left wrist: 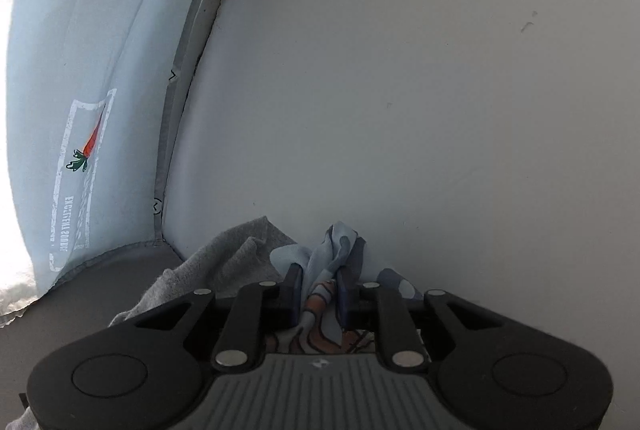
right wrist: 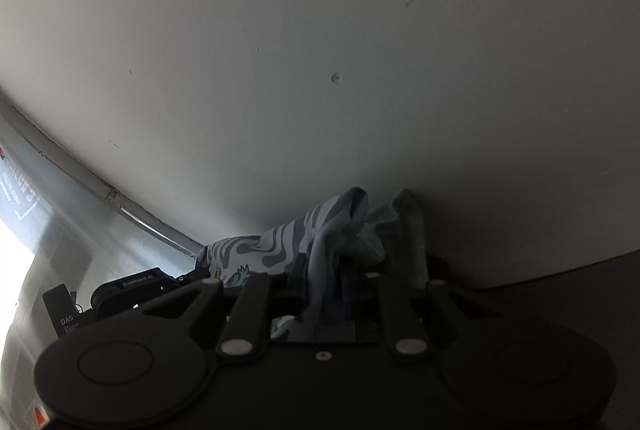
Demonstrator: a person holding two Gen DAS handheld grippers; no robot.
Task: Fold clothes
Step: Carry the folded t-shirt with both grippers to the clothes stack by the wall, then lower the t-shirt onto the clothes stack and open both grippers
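- Wall, plain white and scuffed (left wrist: 400, 69), fills most of both wrist views; both cameras tilt up at it, so neither shows the folding surface.
- Pale blue panel with a white printed frame and an orange carrot graphic (left wrist: 86, 145) sits left of the wall, past a grey seam strip (left wrist: 168, 133).
- Grey knit garment (left wrist: 224, 250) bunches just left of the left claw; a grey fold also shows in the right view (right wrist: 408, 226) — likely the same piece, not certain.
- Light blue patterned cloth with darker wavy stripes and an orange cartoon print (left wrist: 320, 270) hangs between the two claws, lifted and crumpled, not flat.
- Left gripper (left wrist: 319, 278): jaws clamped onto a bunch of the blue cloth, fabric squeezed between both black fingers (left wrist: 294, 286).
- Right gripper (right wrist: 326, 282): jaws likewise pinched on the blue cloth (right wrist: 256, 250), fabric draping down through them.
- Second black device labelled in white (right wrist: 136, 286) shows low left in the right view, probably the other gripper's body.
- Risk: both grips hold wadded fabric, not a clean edge, so layers could slip or a hidden fold get dragged along, giving a skewed fold.
- Risk: the grey garment is touching the blue cloth and may snag and ride with it.
- Risk: surface unseen, so lay-down placement is blind.
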